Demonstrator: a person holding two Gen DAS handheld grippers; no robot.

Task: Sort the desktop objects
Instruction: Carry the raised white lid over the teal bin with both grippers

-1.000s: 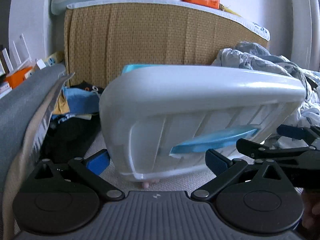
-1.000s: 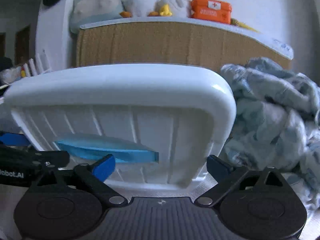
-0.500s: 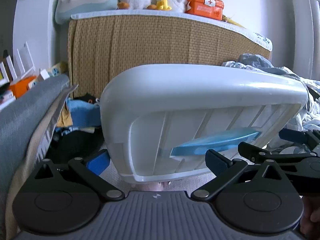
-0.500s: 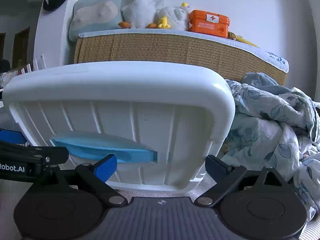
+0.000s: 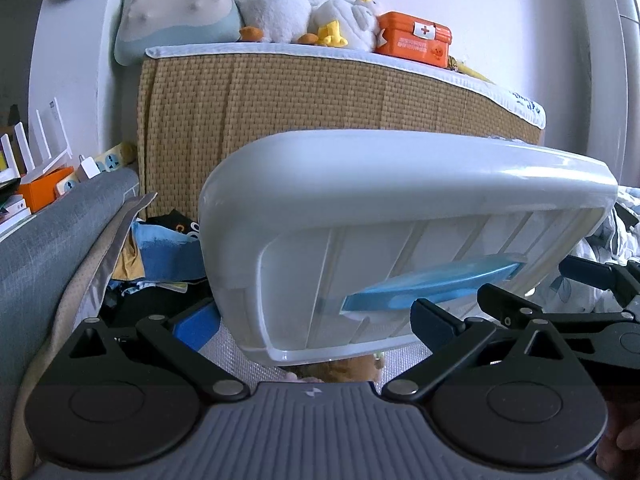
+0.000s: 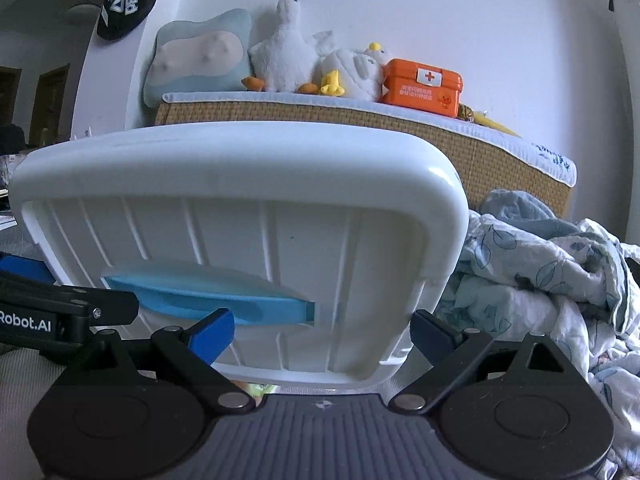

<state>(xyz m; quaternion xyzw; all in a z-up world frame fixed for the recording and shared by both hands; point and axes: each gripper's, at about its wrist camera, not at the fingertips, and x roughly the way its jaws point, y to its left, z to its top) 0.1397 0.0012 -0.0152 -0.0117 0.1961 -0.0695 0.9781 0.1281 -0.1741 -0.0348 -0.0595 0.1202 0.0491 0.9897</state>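
Left claw [image 5: 316,320] spread wide, right claw [image 6: 322,330] spread wide, side by side, level, facing forward

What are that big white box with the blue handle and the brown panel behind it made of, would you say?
The white box looks like moulded plastic with a smooth, slightly glossy finish: light glints on its rounded corner and its side is ribbed. Its blue handle seems a matter plastic. The brown panel looks like woven rattan or a similar mat, judging by its basket-weave texture; it could be synthetic.
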